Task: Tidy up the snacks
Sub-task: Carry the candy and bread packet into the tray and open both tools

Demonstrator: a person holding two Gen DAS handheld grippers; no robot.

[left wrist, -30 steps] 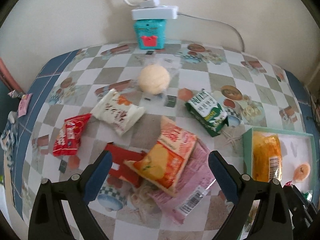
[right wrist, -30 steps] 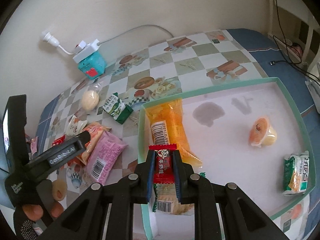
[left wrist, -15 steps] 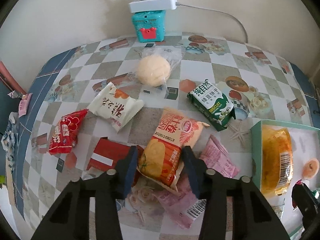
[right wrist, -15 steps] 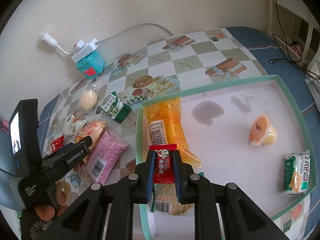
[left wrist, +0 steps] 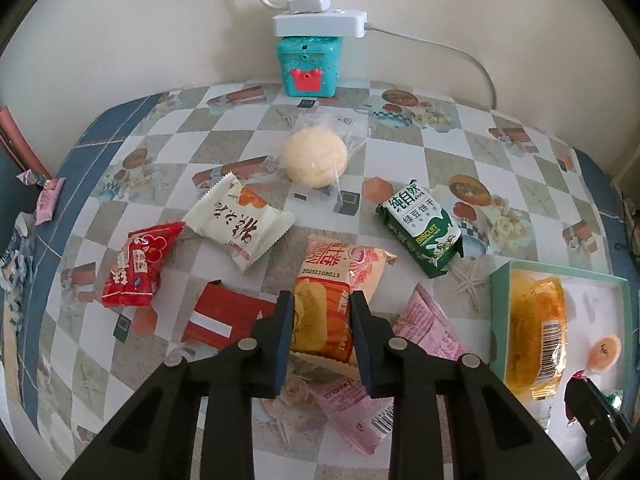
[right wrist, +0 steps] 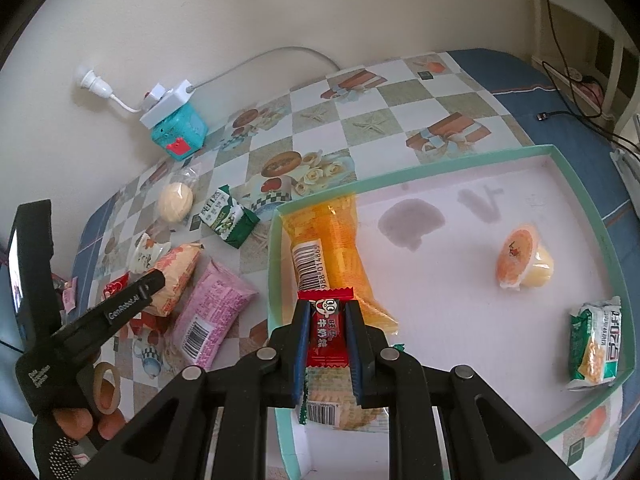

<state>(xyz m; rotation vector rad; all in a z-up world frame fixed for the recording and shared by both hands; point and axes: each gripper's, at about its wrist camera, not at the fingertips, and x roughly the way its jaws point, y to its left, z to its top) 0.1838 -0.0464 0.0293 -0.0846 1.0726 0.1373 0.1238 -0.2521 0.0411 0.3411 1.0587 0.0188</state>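
Left tongs (left wrist: 322,320) just closed onto crinkly orange packet (left wrist: 332,296); right tongs (right wrist: 328,344) clamped around glossy red sachet (right wrist: 327,330).

The table's cover (left wrist: 440,152) looks like smooth, faintly shiny printed oilcloth in a check pattern. The snack packets are thin crinkled film: the orange packet (left wrist: 328,280) and red packet (left wrist: 136,268) glossy, the white packet (left wrist: 240,224) more matt, the round bun (left wrist: 316,156) in clear wrinkled wrap. The tray (right wrist: 440,172) at the cover's right edge appears matt cardboard, green-rimmed with a stained white floor. The jelly cup (right wrist: 524,264) in it is translucent plastic. Both grippers (left wrist: 322,320) (right wrist: 327,332) are matt black plastic with blue pads and bright metal pins. The teal box (left wrist: 310,64) at the far edge looks glossy.
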